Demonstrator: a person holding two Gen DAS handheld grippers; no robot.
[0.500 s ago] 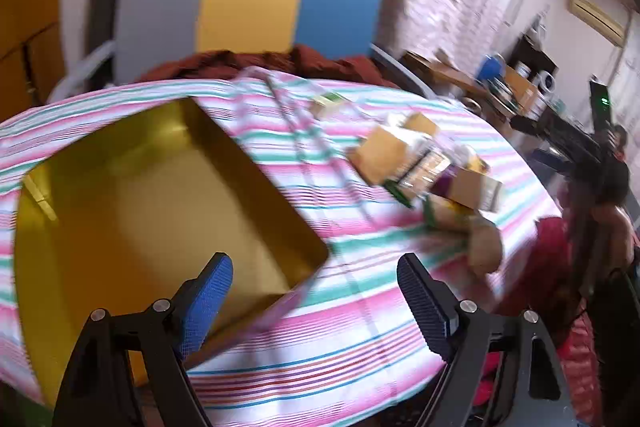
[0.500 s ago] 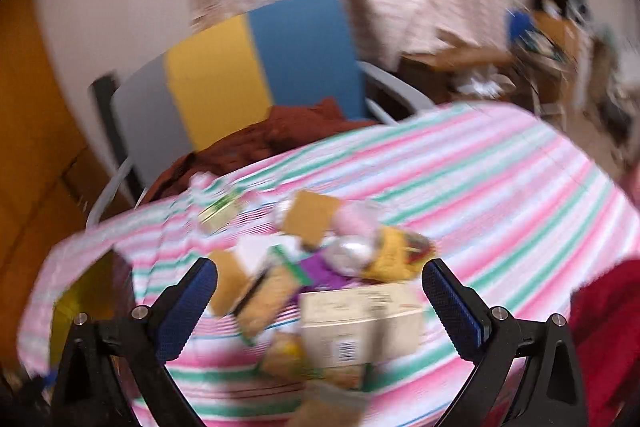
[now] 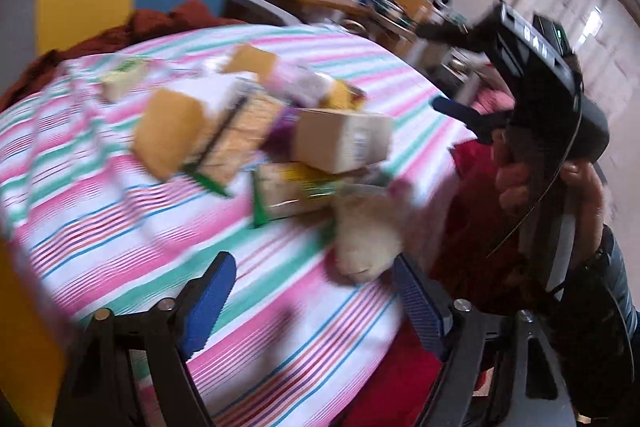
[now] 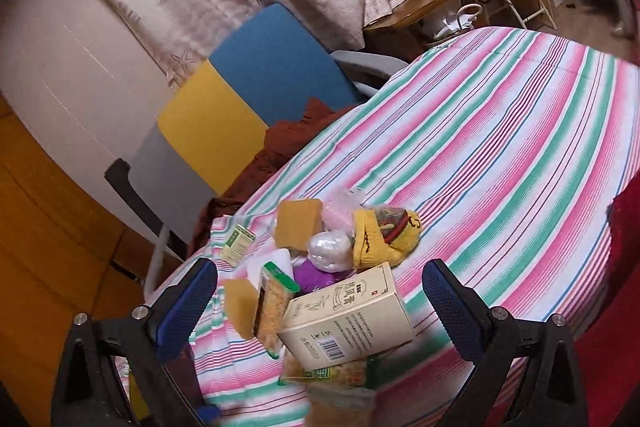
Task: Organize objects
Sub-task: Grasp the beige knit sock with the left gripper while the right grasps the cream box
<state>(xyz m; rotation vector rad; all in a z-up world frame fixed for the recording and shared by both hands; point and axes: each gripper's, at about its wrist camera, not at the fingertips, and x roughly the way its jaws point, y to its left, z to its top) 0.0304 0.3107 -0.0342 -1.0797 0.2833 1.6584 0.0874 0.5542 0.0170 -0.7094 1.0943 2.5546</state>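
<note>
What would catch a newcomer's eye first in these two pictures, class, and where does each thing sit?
First, the jumbled pile of packets around a cream carton on the pink and green striped tablecloth. Behind the table stands a grey, yellow and blue chair. Both the left tool and right tool hover open, empty.

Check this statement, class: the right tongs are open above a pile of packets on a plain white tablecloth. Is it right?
One thing is wrong: the tablecloth is striped pink, green and white, not plain white. The right wrist view shows the right tongs open above the pile of packets.
</note>
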